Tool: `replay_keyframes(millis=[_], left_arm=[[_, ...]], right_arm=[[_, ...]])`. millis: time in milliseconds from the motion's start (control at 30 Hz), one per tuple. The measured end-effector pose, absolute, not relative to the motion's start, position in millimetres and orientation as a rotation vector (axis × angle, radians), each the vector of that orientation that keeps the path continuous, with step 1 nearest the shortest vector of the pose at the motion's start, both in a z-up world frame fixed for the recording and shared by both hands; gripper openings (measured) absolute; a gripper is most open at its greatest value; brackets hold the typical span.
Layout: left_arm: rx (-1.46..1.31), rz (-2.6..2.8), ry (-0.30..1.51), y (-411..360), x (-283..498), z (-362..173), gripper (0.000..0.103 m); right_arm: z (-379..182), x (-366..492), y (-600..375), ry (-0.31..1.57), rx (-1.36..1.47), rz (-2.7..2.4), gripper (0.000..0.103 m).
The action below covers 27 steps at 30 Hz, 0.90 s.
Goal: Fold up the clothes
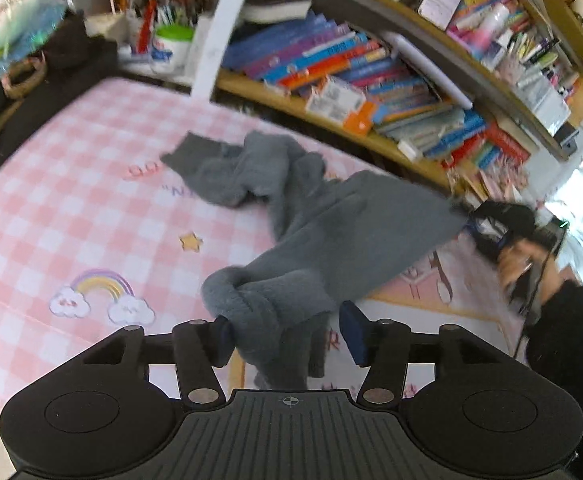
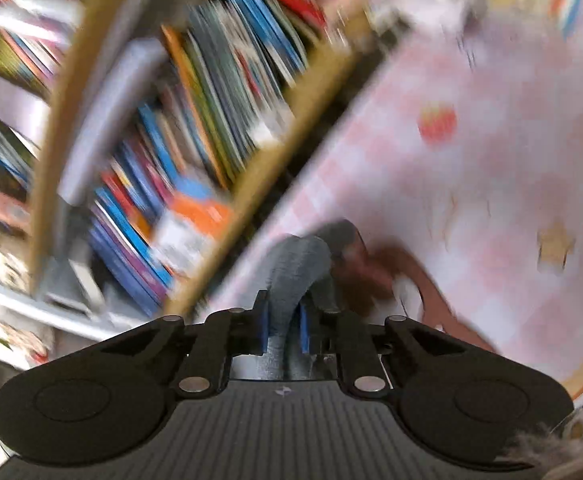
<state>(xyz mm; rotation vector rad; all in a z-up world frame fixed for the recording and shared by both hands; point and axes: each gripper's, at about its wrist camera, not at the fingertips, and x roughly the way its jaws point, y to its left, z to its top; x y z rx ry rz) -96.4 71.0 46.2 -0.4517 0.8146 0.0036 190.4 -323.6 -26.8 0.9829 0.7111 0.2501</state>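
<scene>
A grey fleece garment lies crumpled across a pink checked bed cover. In the left wrist view my left gripper stands open. A thick roll of the cloth hangs between its jaws and rests against the left one, while the blue pad on the right is clear of it. At the right edge my right gripper, in a person's hand, holds a corner of the garment lifted and stretched. In the blurred right wrist view the right gripper is shut on a fold of the grey garment.
A bookshelf packed with books runs along the far side of the bed, close behind the garment; it also fills the left of the right wrist view as the bookshelf. Pen pots and a dark bundle sit at the far left corner.
</scene>
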Motion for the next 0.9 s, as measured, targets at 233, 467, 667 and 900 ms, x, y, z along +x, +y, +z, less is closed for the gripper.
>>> replay_keyframes(millis=[233,467,667,900], left_arm=[[-0.436,-0.058,0.852,77,-87,33,0.065],[-0.445,-0.116,0.787,105,-76,41,0.067],[-0.515,-0.127,0.727,141,-78,39,0.067],[-0.592,-0.059,0.706,186,-85,27,0.067]], right_arm=[[84,170,-349,0.368,0.833,0.336,0.011],[225,136,-319,-0.005,0.621,0.541,0.003],[228,116,-218,0.162,0.451,0.858,0.003],[58,62,-79,0.858,0.308,1.007,0.003]])
